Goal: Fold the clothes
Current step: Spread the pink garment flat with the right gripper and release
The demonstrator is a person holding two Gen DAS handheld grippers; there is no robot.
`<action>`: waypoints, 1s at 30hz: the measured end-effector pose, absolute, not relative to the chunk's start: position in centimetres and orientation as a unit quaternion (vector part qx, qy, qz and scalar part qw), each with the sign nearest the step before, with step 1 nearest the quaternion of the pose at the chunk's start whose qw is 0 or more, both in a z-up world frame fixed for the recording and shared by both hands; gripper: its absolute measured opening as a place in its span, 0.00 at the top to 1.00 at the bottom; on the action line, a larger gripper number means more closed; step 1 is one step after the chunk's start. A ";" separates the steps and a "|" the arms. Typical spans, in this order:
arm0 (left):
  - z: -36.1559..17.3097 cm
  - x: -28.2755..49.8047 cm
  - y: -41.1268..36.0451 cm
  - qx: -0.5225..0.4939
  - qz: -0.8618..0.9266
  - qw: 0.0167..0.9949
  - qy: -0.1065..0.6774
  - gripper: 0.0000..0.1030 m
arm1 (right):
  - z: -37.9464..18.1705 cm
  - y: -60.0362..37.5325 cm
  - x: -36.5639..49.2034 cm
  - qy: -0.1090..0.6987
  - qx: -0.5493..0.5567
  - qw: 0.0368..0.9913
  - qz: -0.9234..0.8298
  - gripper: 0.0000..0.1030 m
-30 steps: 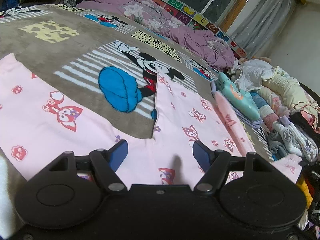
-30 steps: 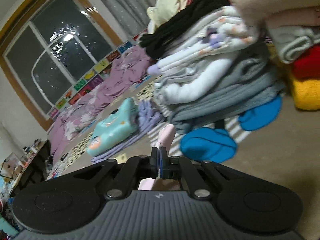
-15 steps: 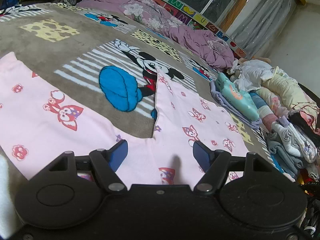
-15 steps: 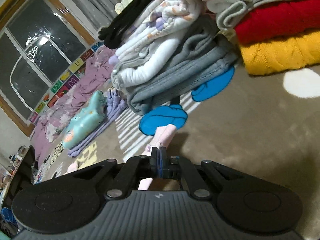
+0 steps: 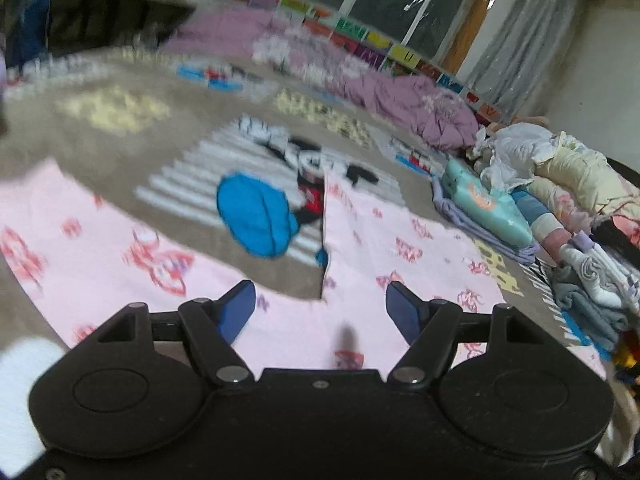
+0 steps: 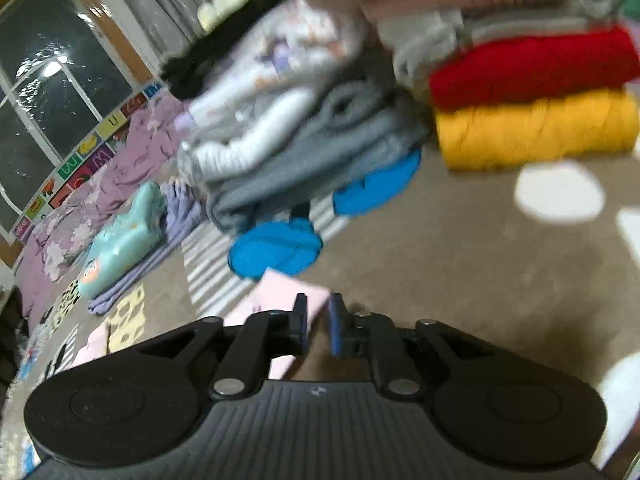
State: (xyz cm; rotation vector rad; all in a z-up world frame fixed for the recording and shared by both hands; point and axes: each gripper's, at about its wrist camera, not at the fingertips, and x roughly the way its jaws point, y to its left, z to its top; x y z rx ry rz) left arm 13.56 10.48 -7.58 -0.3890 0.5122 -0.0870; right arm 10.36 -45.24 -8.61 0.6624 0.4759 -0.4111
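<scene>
Pink printed pants [image 5: 132,248] lie spread flat on the cartoon blanket [image 5: 120,148], both legs fanned out away from me. My left gripper [image 5: 320,304] is open and empty, hovering over the waist end. In the right wrist view a corner of the pink pants [image 6: 280,292] lies flat just ahead of my right gripper [image 6: 318,326]. Its jaws stand slightly apart with a small gap, and nothing is between them.
Stacks of folded clothes stand at the right: grey and white ones [image 6: 304,148], a red one [image 6: 532,64] and a yellow one [image 6: 536,128]. A teal pillow [image 5: 484,208] on purple cloth and a purple quilt [image 5: 400,92] lie along the far edge.
My right gripper was shut on the pink pants' corner; now its jaws have parted and the corner lies on the blanket. The left gripper has lifted and tilted, staying open.
</scene>
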 end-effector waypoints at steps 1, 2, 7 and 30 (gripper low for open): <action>-7.0 13.1 10.3 -0.182 -0.043 0.952 0.241 0.30 | -8.1 -44.8 10.1 0.222 0.310 0.905 -0.188 0.83; -6.5 12.6 9.9 -0.177 -0.052 0.955 0.233 0.30 | -7.5 -44.2 10.0 0.214 0.304 0.913 -0.167 0.83; -6.0 11.0 6.0 -0.131 -0.129 0.958 0.222 0.32 | -5.3 -37.4 10.1 0.221 0.245 0.944 -0.026 0.83; -7.7 9.6 1.3 0.003 -0.250 0.919 0.306 0.32 | -7.3 -25.3 5.6 0.271 0.072 0.939 0.201 0.81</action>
